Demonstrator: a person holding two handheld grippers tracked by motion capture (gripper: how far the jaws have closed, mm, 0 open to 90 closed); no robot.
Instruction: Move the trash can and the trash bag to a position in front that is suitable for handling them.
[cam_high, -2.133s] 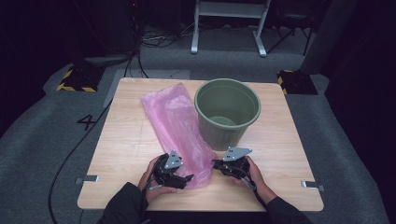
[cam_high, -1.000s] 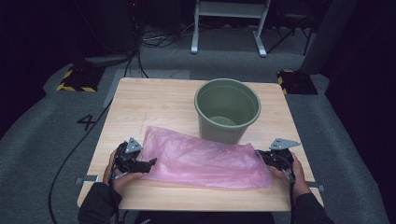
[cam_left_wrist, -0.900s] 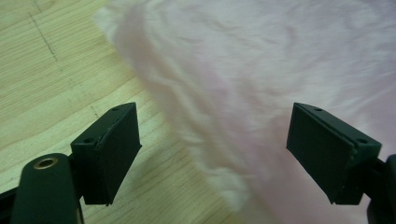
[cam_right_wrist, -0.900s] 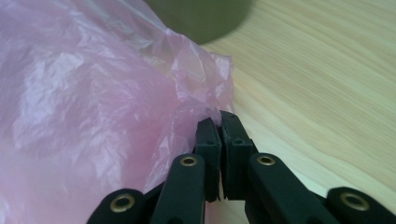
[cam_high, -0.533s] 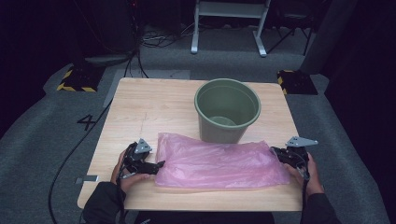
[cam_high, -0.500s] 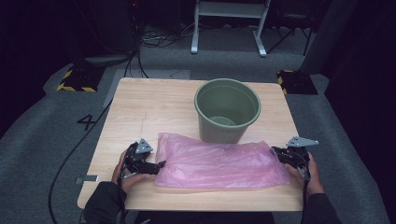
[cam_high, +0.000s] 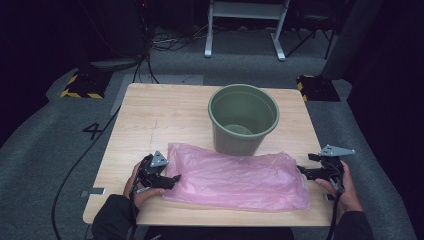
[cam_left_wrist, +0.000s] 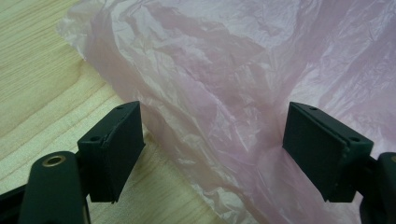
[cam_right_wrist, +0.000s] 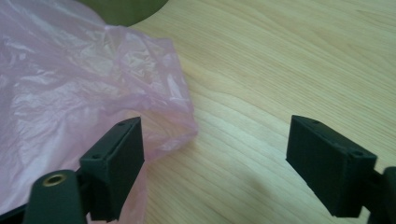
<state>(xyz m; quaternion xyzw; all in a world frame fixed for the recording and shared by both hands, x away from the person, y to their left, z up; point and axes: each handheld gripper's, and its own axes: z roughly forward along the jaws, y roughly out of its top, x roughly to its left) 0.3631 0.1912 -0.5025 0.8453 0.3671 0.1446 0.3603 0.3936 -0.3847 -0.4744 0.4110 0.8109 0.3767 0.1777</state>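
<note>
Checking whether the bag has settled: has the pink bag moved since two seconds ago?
Yes. The pink bag lay lengthwise left of the green bucket; now it lies crosswise in front of it, spread along the table's near edge.

High view: fixed above the near edge of the table (cam_high: 150, 115), facing forward and down, far enough to take in the whole top and the floor beyond.
Left gripper view: rides low between its jaws, close on the pink bag (cam_left_wrist: 243, 79).
Right gripper view: likewise close, on the bag's opposite end.
Shared: bag and tabletop.
</note>
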